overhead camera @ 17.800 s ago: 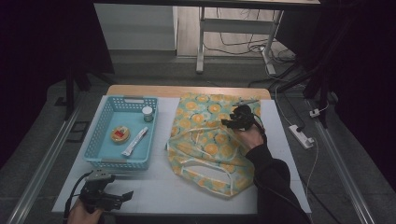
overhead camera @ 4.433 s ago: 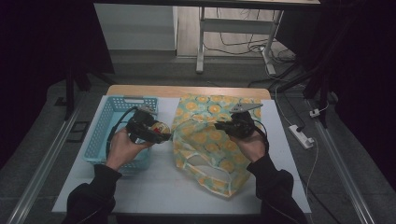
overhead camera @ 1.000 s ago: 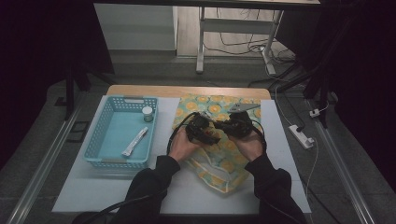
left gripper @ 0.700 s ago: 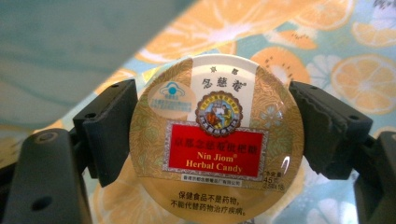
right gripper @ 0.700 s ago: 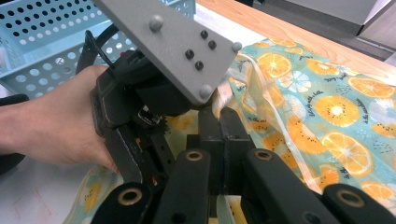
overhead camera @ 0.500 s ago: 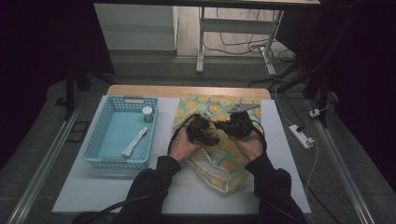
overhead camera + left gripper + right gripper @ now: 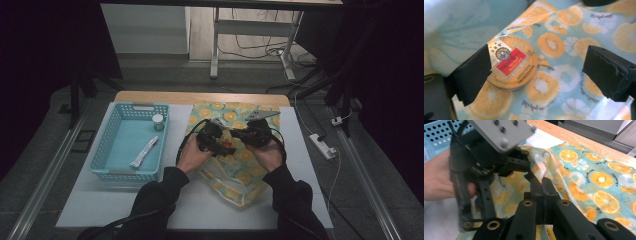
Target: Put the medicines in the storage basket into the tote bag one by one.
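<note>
The right gripper (image 7: 541, 192) has its fingers clenched on the rim of the orange-print bag (image 7: 235, 175), lifting the fabric, apparently to keep the mouth open. The left gripper (image 7: 536, 72) sits inside that opening with its fingers spread apart, the round tin (image 7: 511, 62) lying flat on the bag's lining beside one of them, label up. Being round, it has no long axis. Over on the counter (image 7: 100, 205), the blue basket (image 7: 107, 167) holds a tube (image 7: 144, 151) and a small jar (image 7: 158, 121).
</note>
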Demonstrator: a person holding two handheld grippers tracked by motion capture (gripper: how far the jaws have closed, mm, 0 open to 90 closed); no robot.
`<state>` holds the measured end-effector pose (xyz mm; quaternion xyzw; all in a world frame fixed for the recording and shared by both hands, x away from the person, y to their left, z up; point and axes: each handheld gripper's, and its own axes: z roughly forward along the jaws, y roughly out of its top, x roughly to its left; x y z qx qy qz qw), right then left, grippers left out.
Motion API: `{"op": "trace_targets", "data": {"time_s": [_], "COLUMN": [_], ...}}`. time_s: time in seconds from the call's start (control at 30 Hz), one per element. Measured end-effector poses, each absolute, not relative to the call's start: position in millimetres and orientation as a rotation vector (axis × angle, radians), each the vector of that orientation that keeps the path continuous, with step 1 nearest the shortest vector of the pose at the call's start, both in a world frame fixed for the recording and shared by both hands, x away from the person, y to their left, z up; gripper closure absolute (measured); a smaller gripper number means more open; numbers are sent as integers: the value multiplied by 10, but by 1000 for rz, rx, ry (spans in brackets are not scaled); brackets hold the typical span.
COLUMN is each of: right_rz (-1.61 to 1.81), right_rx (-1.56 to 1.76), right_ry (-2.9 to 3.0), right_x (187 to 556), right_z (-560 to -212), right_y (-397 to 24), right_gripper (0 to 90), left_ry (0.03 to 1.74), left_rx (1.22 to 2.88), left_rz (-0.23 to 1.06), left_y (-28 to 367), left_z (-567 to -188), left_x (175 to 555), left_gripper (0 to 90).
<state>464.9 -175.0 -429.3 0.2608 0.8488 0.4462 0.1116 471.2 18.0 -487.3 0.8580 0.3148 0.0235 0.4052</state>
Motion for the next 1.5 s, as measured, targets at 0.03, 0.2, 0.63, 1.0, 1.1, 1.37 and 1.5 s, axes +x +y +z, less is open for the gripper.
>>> {"op": "trace_targets", "data": {"time_s": [0.03,0.2,0.63,1.0,1.1,1.37,1.5], "right_rz": [1310,1312,1313,1315,1316,1314,1313], "right_rx": [766,765,767,768,771,776,775], "right_ry": [2492,2492,2485,2479,2479,2478,2478], "right_x": [4649,4645,4642,4637,4638,4641,4641], "right_z": [-4293,-4291,-4276,-4262,-4262,-4263,-4264], "right_y": [-1750,-1744,-1758,-1770,-1774,-1782,-1782], "right_gripper": [900,900,900,900,900,900,900], "left_ry": [794,776,755,738,740,769,787], "left_rx": [2162,2155,2141,2133,2133,2128,2110], "left_rz": [55,34,11,10,20,29,35], "left_y": [191,251,408,587,642,825,939], "left_z": [-4856,-4778,-4637,-4548,-4534,-4535,-4528], "left_x": [4698,4623,4470,4352,4319,4253,4209], "left_gripper": [70,45,17,10,8,3,4]}}
